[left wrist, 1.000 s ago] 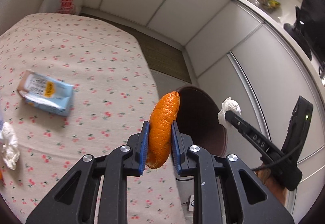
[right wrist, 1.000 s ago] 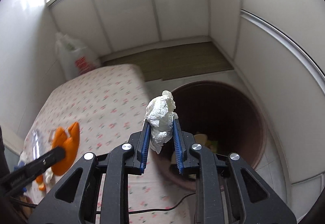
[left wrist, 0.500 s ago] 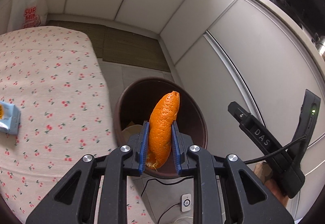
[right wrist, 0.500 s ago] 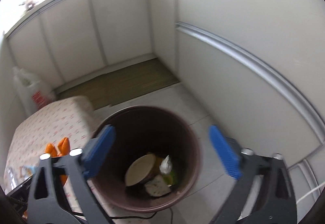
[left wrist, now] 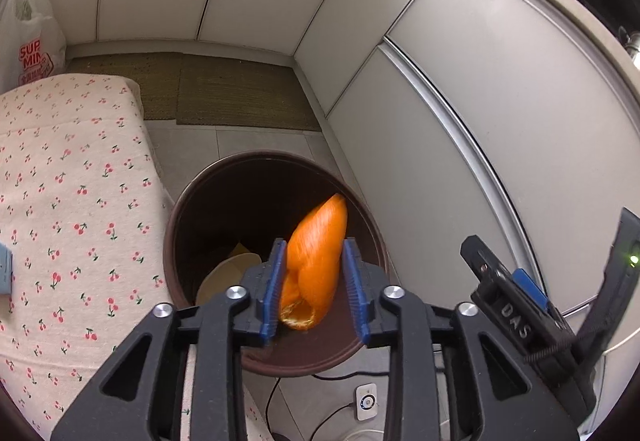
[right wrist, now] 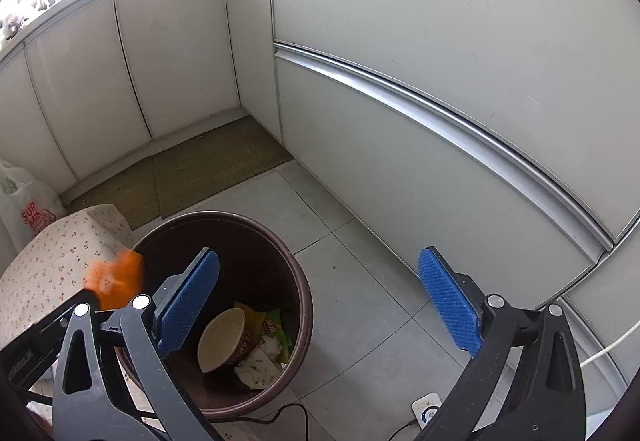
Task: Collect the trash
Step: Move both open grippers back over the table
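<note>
The orange peel (left wrist: 316,261), a curled, pebbly strip with a pale inner face, hangs motion-blurred between the blue ribbed pads of the left gripper (left wrist: 314,281), whose jaws have just been opening: a gap shows on the right side, so it looks released and dropping. Directly under it gapes the round brown bin (right wrist: 296,281), smooth-walled, already holding a paper bowl (right wrist: 222,339), crumpled white tissue (right wrist: 260,365) and a green wrapper (right wrist: 278,325). The right gripper (right wrist: 320,305) hangs beside the bin with its jaws spread wide and nothing between them. On the cherry-print cloth (left wrist: 60,201) a light-blue packet (left wrist: 5,269) shows at the frame edge, so some trash probably remains.
</note>
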Demonstrator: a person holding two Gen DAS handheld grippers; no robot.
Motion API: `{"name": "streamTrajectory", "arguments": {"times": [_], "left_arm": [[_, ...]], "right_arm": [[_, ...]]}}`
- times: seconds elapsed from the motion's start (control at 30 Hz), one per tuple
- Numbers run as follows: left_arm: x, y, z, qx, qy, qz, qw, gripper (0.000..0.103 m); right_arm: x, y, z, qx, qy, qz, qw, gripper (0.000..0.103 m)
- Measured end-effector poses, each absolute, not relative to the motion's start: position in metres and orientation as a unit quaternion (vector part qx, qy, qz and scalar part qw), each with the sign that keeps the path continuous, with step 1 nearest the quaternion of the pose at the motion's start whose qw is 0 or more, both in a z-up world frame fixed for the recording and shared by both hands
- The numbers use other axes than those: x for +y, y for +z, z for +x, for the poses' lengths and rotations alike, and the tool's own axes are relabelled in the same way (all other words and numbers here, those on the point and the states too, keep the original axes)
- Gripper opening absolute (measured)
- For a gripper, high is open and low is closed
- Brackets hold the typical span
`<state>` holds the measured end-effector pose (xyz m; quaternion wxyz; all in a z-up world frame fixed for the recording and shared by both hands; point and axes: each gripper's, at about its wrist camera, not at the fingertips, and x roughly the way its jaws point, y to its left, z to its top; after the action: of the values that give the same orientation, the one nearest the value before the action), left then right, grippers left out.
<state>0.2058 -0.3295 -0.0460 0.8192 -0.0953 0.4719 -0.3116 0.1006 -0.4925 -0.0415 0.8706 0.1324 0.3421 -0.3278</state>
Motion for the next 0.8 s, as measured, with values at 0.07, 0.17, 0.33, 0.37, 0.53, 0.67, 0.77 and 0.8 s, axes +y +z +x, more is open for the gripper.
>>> {"name": "streamTrajectory", "arguments": {"times": [0.07,0.17,0.33,0.37,0.53,0.67,0.77,0.8], "left_arm": [[-0.332,-0.046,0.207,0.473,-0.308,-0.092,0.820,0.037],[-0.328,-0.047,0.206,0.472,-0.302,-0.094,0.823,0.044],[-0.316,-0.044,0.201,0.459,-0.272,-0.084,0.841,0.063],[-0.313,-0.043,0.201,0.455,-0.265,-0.082,0.846,0.064],[-0.297,-0.037,0.193,0.433,-0.244,-0.067,0.865,0.066],[-0.276,-0.038,0.188,0.424,-0.223,-0.066,0.875,0.066],[-0.259,-0.043,0.188,0.428,-0.206,-0.077,0.877,0.066],[-0.253,-0.046,0.188,0.433,-0.199,-0.081,0.876,0.066]], "right_arm": [[-0.492,-0.040,0.100,0.340,-0.329,0.129,0.872,0.096],[-0.489,-0.038,0.100,0.337,-0.330,0.120,0.874,0.096],[-0.480,-0.037,0.099,0.334,-0.329,0.111,0.876,0.096],[-0.477,-0.035,0.099,0.334,-0.327,0.107,0.877,0.096],[-0.460,-0.034,0.105,0.337,-0.316,0.082,0.883,0.096],[-0.448,-0.034,0.113,0.344,-0.305,0.061,0.886,0.096],[-0.438,-0.034,0.116,0.347,-0.297,0.048,0.888,0.096],[-0.434,-0.033,0.117,0.348,-0.294,0.043,0.889,0.096]]}}
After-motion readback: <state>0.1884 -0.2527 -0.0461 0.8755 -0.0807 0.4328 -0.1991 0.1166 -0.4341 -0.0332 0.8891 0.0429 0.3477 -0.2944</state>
